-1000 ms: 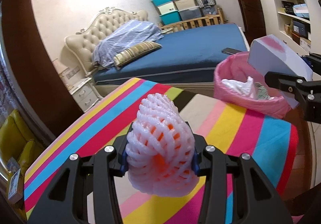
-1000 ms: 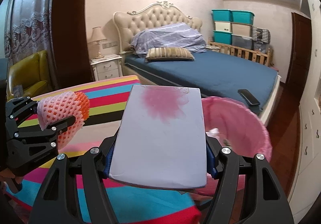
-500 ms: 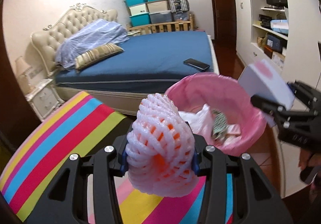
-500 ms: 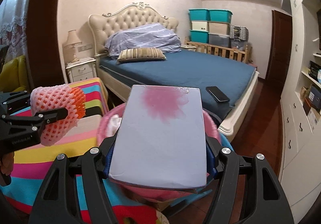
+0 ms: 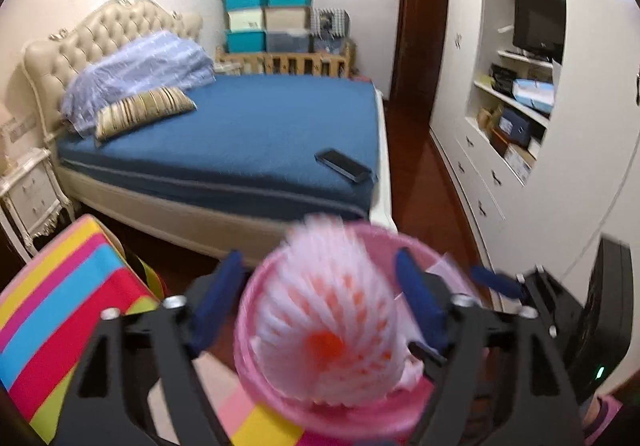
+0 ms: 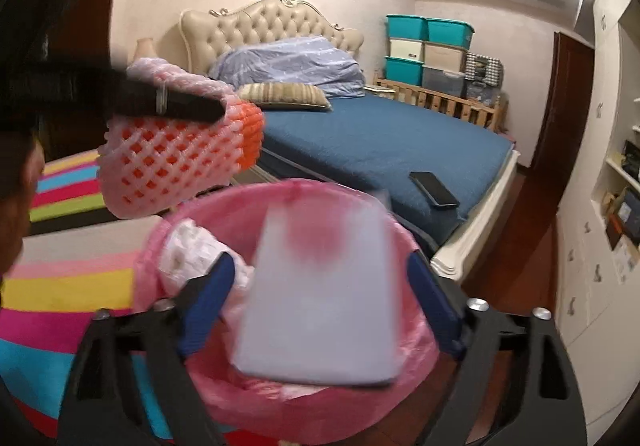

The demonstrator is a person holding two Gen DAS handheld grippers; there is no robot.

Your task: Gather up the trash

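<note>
**Both grippers spread wide over the pink bin**

Left wrist view: the left gripper (image 5: 324,290) has its jaws wide apart, clear of the blurred foam net (image 5: 328,310), which sits between them over the bin (image 5: 256,374). A phone (image 5: 343,165) lies on the bed (image 5: 256,130) at 12 o'clock.

Right wrist view: the right gripper (image 6: 320,286) is likewise spread, gripping nothing; the blurred box (image 6: 320,294) lies loose between the fingers above the bin (image 6: 168,234). The net (image 6: 176,162) is at 10 o'clock, beside the striped cloth (image 6: 64,286).
</note>
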